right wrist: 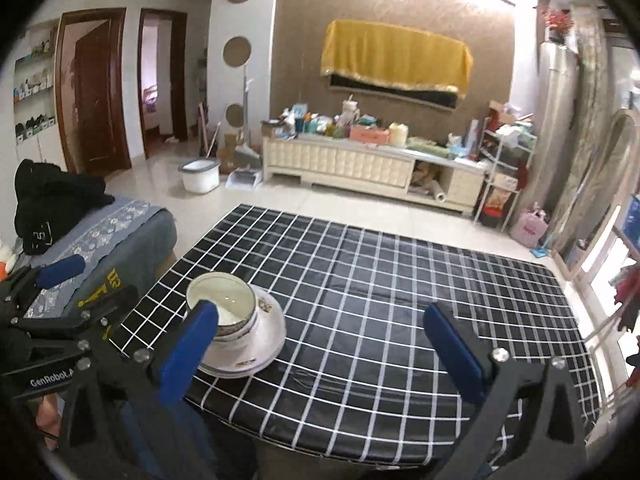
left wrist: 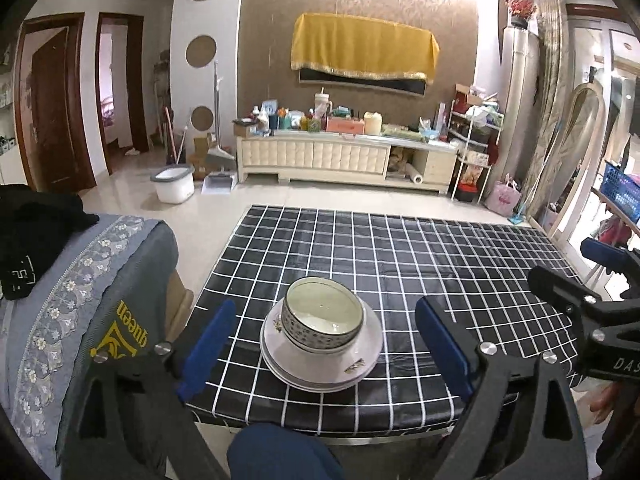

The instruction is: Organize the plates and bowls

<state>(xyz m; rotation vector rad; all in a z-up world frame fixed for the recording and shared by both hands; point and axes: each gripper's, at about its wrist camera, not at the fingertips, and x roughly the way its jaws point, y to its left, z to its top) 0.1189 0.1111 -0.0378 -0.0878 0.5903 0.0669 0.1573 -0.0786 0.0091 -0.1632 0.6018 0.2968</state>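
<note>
Stacked patterned bowls (left wrist: 324, 314) sit on stacked white plates (left wrist: 320, 364) near the front left of a table with a black checked cloth (left wrist: 440, 264). My left gripper (left wrist: 324, 344) is open and empty, its blue fingers either side of the stack, held back from it. In the right wrist view the bowls (right wrist: 224, 300) and plates (right wrist: 260, 344) lie at the left, partly hidden by a blue finger (right wrist: 188, 344). My right gripper (right wrist: 320, 344) is open and empty over the cloth (right wrist: 380, 280), to the right of the stack. It also shows in the left wrist view (left wrist: 576, 280).
A chair with a grey-blue cover (left wrist: 80, 320) and black clothing (left wrist: 36, 232) stands left of the table. A cluttered TV cabinet (left wrist: 344, 156), white bucket (left wrist: 174, 184) and shelving (left wrist: 476, 140) stand beyond the table.
</note>
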